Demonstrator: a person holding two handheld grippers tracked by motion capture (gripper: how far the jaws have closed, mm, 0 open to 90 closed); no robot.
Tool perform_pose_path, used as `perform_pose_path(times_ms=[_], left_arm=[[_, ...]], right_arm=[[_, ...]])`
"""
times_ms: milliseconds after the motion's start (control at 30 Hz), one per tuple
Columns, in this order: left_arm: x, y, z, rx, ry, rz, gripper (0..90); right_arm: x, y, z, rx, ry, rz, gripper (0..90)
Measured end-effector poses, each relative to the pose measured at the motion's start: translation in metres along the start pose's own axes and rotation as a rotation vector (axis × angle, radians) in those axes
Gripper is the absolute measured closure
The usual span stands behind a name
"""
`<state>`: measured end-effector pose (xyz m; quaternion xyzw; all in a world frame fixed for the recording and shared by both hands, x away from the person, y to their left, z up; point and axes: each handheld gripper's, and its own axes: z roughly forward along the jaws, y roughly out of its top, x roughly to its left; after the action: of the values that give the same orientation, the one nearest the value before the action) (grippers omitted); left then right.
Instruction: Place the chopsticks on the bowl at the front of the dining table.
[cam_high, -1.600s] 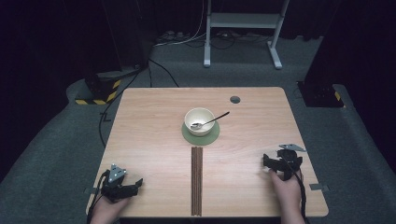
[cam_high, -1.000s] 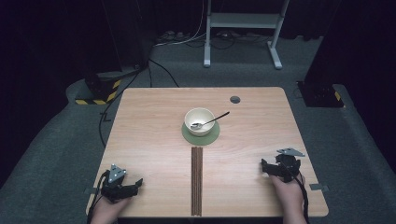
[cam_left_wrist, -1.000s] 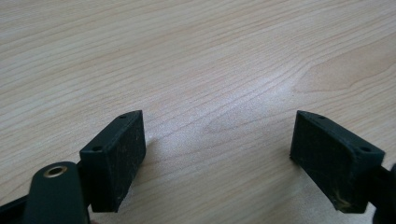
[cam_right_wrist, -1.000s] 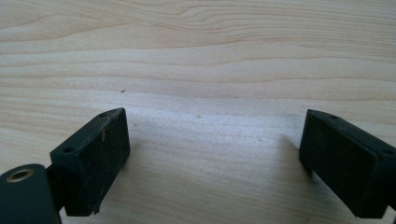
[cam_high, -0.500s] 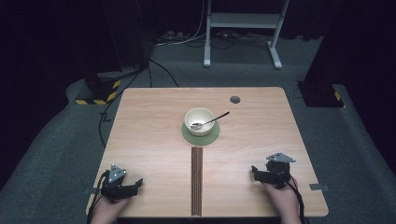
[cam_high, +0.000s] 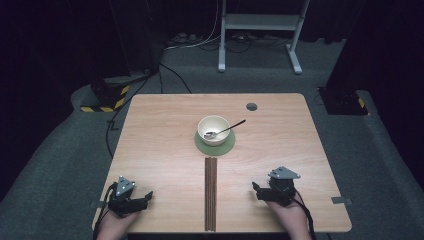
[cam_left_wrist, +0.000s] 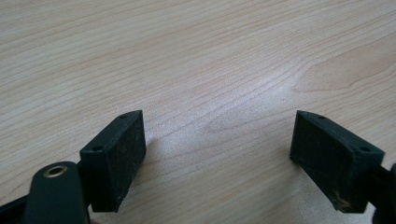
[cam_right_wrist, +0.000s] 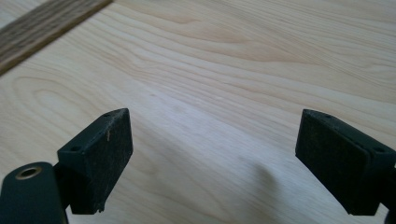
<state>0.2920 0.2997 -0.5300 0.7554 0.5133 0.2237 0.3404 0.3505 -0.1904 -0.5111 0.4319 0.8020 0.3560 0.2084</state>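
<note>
Near my edge of the desk my right gripper has slid toward the dark strip, both jaws open and empty, the bowl far ahead.

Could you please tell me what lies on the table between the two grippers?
In the high view, a dark wooden strip lies between the left gripper and right gripper.

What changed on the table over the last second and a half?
The right hand-held gripper slid left and nearer the person, toward the dark wood strip, jaws open, holding nothing. The left hand-held gripper, bowl, spoon and green coaster stayed put.
</note>
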Motion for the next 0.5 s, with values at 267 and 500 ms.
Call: perform_pose_path(times_ms=[267,500], left_arm=[[0.001,0.0,0.0,0.003,-0.007,0.005,18.2],[0.001,0.0,0.0,0.003,-0.008,0.005,18.2]], right_arm=[[0.034,0.013,0.008,-0.015,0.048,-0.054,10.4],[0.055,0.02,0.012,-0.017,0.094,-0.089,10.1]])
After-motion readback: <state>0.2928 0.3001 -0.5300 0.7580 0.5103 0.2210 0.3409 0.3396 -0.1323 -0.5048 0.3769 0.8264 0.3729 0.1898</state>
